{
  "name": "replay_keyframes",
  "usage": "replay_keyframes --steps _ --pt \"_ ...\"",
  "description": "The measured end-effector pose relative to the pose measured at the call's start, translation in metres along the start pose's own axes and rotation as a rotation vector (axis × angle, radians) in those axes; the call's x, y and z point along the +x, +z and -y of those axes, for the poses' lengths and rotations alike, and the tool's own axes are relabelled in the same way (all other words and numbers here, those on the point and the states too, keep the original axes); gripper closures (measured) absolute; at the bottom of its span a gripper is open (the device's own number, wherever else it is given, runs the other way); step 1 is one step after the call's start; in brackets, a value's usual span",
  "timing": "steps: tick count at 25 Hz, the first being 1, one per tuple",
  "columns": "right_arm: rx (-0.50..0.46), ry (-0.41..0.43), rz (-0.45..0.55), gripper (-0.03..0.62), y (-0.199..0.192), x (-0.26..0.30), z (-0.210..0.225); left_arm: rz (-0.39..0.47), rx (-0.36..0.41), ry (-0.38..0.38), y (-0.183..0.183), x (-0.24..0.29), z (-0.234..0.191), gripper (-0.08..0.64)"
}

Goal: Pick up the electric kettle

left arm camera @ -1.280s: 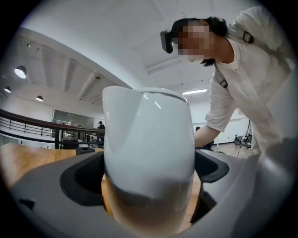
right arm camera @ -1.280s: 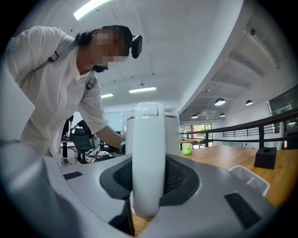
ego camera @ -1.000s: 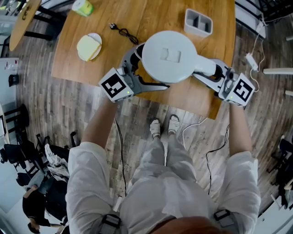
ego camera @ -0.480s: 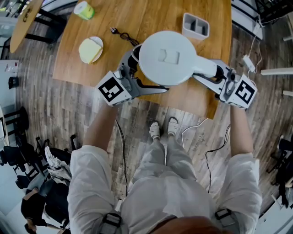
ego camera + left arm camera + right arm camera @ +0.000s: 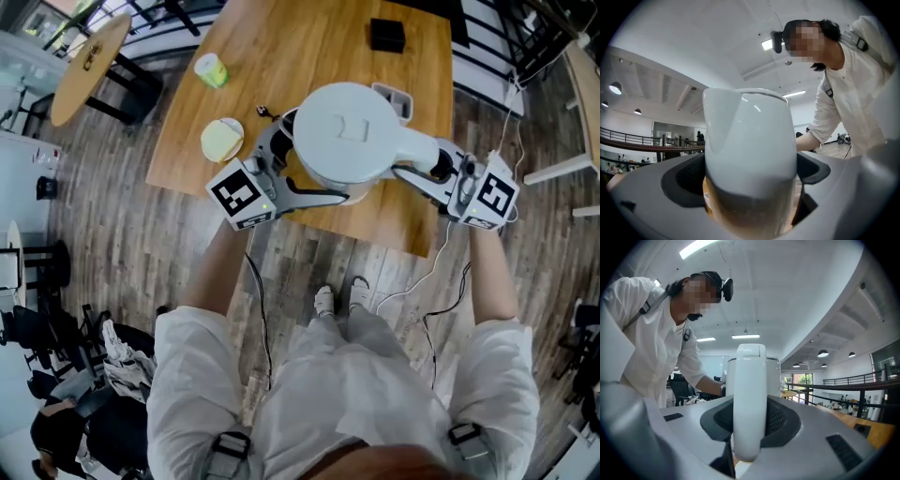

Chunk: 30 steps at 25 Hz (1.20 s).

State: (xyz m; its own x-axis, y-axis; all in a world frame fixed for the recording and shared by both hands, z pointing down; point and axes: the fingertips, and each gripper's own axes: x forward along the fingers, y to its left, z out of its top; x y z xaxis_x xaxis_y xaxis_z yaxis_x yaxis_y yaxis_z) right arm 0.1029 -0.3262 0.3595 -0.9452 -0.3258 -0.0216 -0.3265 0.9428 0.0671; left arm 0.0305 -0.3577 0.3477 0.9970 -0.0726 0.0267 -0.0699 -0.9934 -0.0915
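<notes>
The white electric kettle hangs above the wooden table, held from two sides. My left gripper is shut on the kettle's body at the spout side; in the left gripper view the body fills the gap between the jaws of the left gripper. My right gripper is shut on the kettle's handle. The right gripper view has the white handle upright between the dark pads of the right gripper. Both grippers point level. The kettle's base is hidden.
On the table lie a yellow-white round dish, a green cup, a black box, a black plug with cord and a grey container partly behind the kettle. A round table stands at left. Cables run over the floor.
Both grippers have risen together with the kettle between them. The table now looks smaller and farther below, and more of its far end shows.
</notes>
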Motion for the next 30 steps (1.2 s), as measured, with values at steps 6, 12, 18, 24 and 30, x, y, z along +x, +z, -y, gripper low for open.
replay_keyframes --steps 6,12,18,24,30 --pt "0.017 -0.015 0.020 0.488 0.050 -0.007 -0.013 -0.017 -0.009 -0.018 0.053 -0.004 0.013 -0.023" --pt "0.034 -0.023 0.026 0.488 0.079 -0.008 -0.026 -0.017 -0.005 -0.027 0.081 -0.009 0.025 -0.023" --pt "0.032 -0.024 0.007 0.488 0.081 -0.008 -0.028 -0.004 -0.024 -0.027 0.080 -0.010 0.028 -0.023" --pt "0.033 -0.031 0.008 0.488 0.083 -0.009 -0.028 0.004 -0.019 -0.033 0.084 -0.009 0.028 -0.023" --pt "0.038 -0.035 0.011 0.488 0.085 -0.009 -0.029 0.006 -0.018 -0.037 0.085 -0.009 0.028 -0.023"
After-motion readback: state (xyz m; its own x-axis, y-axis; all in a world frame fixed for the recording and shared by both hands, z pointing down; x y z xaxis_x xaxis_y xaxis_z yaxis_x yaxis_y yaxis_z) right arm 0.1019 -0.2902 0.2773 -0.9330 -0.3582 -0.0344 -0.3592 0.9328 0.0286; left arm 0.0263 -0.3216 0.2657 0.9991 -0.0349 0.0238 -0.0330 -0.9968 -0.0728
